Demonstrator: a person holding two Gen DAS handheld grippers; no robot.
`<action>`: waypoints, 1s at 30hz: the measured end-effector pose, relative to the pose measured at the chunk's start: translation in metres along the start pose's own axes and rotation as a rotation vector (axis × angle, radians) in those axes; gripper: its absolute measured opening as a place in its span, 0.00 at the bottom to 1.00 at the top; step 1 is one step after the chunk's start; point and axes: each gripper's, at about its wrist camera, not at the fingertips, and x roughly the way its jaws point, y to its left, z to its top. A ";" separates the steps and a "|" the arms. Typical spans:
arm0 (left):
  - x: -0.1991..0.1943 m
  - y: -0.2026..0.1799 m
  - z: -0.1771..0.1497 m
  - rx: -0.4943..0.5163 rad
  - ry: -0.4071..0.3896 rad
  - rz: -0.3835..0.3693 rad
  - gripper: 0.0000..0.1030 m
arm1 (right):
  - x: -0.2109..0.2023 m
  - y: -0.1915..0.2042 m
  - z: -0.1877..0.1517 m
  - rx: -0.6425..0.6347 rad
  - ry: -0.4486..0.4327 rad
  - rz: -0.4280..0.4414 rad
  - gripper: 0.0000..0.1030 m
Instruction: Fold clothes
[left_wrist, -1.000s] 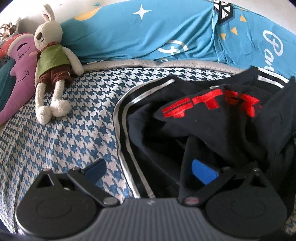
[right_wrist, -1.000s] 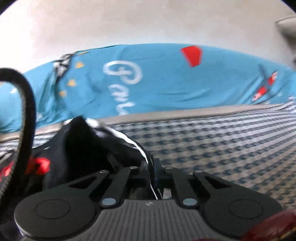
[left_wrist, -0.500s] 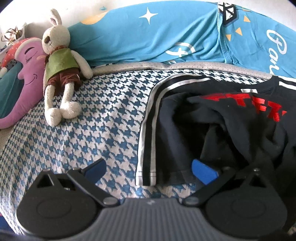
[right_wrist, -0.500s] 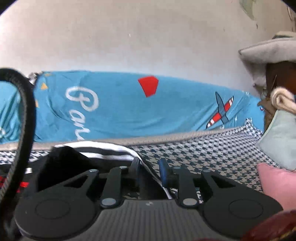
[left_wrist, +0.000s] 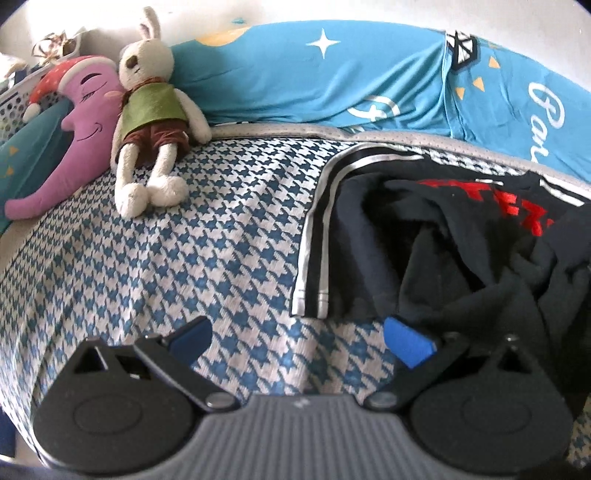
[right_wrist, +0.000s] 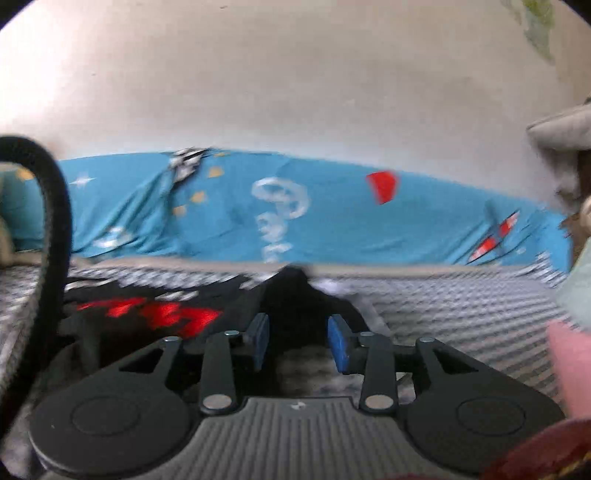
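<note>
A crumpled black shirt (left_wrist: 461, 251) with red lettering and white-striped cuffs lies on the houndstooth bedspread (left_wrist: 184, 258), to the right in the left wrist view. My left gripper (left_wrist: 299, 339) is open over bare bedspread, just short of the striped sleeve end (left_wrist: 314, 291). In the blurred right wrist view the same shirt (right_wrist: 177, 314) lies ahead and to the left. My right gripper (right_wrist: 298, 341) has its jaws opening; a black fold of the shirt rises just beyond the pads (right_wrist: 339, 343), which do not press on it.
A stuffed rabbit (left_wrist: 151, 110) and a purple moon pillow (left_wrist: 74, 136) lie at the bed's far left. A long blue bolster (left_wrist: 332, 74) runs along the wall. A black cable (right_wrist: 55, 221) loops at the left of the right wrist view; pink and pale cushions (right_wrist: 569, 365) sit at its right.
The right gripper has let go of the striped shirt edge and its jaws have parted. The left gripper has drawn back off the shirt, so the sleeve now lies ahead of it on the bedspread.
</note>
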 end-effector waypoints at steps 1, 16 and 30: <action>-0.002 0.000 -0.002 0.002 -0.012 0.000 1.00 | 0.000 0.003 -0.005 0.022 0.020 0.059 0.35; 0.010 -0.003 0.001 -0.034 -0.040 -0.037 1.00 | 0.037 0.037 -0.050 0.004 0.188 0.312 0.36; 0.017 -0.011 -0.005 -0.036 -0.003 -0.040 1.00 | 0.050 0.053 -0.063 -0.134 0.173 0.264 1.00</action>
